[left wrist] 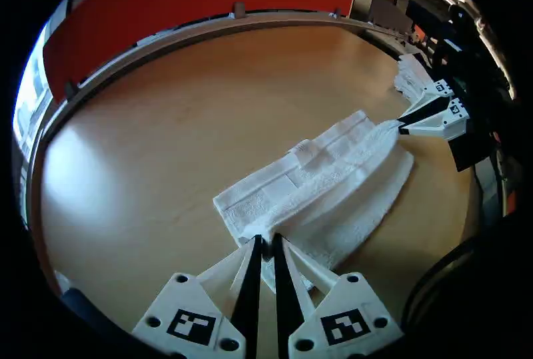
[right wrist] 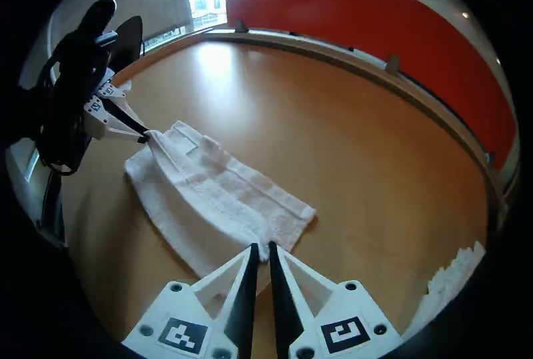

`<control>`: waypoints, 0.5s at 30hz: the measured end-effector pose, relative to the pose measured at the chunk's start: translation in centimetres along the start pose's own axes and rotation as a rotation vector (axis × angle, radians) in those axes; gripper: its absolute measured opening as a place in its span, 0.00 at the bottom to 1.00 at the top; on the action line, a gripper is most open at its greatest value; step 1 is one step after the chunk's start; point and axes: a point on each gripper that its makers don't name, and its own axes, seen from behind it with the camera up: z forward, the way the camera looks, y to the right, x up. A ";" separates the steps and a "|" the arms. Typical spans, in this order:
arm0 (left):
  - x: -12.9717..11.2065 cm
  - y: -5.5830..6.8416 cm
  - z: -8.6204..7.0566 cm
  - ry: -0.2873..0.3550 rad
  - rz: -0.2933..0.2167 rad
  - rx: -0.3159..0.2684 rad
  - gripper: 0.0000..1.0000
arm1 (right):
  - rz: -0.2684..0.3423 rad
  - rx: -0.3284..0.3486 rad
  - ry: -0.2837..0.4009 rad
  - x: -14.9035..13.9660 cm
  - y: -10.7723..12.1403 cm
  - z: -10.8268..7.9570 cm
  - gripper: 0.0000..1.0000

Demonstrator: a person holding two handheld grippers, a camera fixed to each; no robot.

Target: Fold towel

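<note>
On the wooden worktop (left wrist: 166,146), left claw (left wrist: 266,244) and right claw (right wrist: 261,249), both bearing square markers (left wrist: 192,327), clamp opposite ends of the towel (left wrist: 320,179).

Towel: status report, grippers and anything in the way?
Left gripper shut on one towel end. Right gripper shut on opposite end. Towel part-folded on table. White pile lies apart.

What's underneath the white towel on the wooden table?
The white towel lies on the wooden table, with bare wood around it. Its upper layer overlaps a lower towel layer. Anything directly beneath the cloth is covered, so I can't tell.
</note>
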 end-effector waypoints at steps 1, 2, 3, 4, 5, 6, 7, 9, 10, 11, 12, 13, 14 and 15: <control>0.0 -0.1 0.2 -0.001 0.003 0.002 0.13 | 0.002 -0.003 0.000 0.0 0.1 0.1 0.13; 0.0 -0.2 0.3 -0.003 0.007 0.005 0.13 | 0.003 -0.006 0.001 0.0 0.2 0.3 0.13; 0.1 -0.3 0.5 -0.004 0.010 0.007 0.14 | 0.005 -0.009 0.001 0.1 0.3 0.5 0.13; 0.1 -0.4 0.6 -0.004 0.012 0.011 0.15 | 0.007 -0.013 -0.001 0.0 0.4 0.6 0.14; 0.2 -0.5 0.8 -0.004 0.014 0.016 0.16 | 0.009 -0.017 -0.003 0.0 0.5 0.8 0.14; 0.2 -0.6 0.9 -0.003 0.016 0.020 0.17 | 0.010 -0.021 -0.004 0.0 0.6 1.0 0.15; 0.3 -0.8 1.0 -0.001 0.017 0.025 0.18 | 0.012 -0.024 -0.004 0.1 0.7 1.1 0.15; 0.5 -1.1 1.2 0.002 0.018 0.036 0.20 | 0.016 -0.032 -0.005 0.2 0.9 1.4 0.17; 0.5 -1.2 1.3 -0.001 0.020 0.037 0.21 | 0.018 -0.036 -0.005 0.2 1.1 1.5 0.18; 0.5 -1.2 1.4 -0.003 0.021 0.039 0.21 | 0.020 -0.041 -0.006 0.3 1.2 1.6 0.18; 0.5 -1.3 1.5 -0.006 0.023 0.041 0.22 | 0.021 -0.045 -0.006 0.3 1.3 1.7 0.19; 0.5 -1.3 1.6 -0.009 0.026 0.042 0.23 | 0.021 -0.046 -0.009 0.3 1.3 1.8 0.19; 0.5 -1.4 1.7 -0.013 0.029 0.042 0.23 | 0.020 -0.047 -0.012 0.2 1.4 1.9 0.21; 0.4 -1.4 1.8 -0.016 0.032 0.043 0.24 | 0.019 -0.048 -0.014 0.2 1.4 2.0 0.23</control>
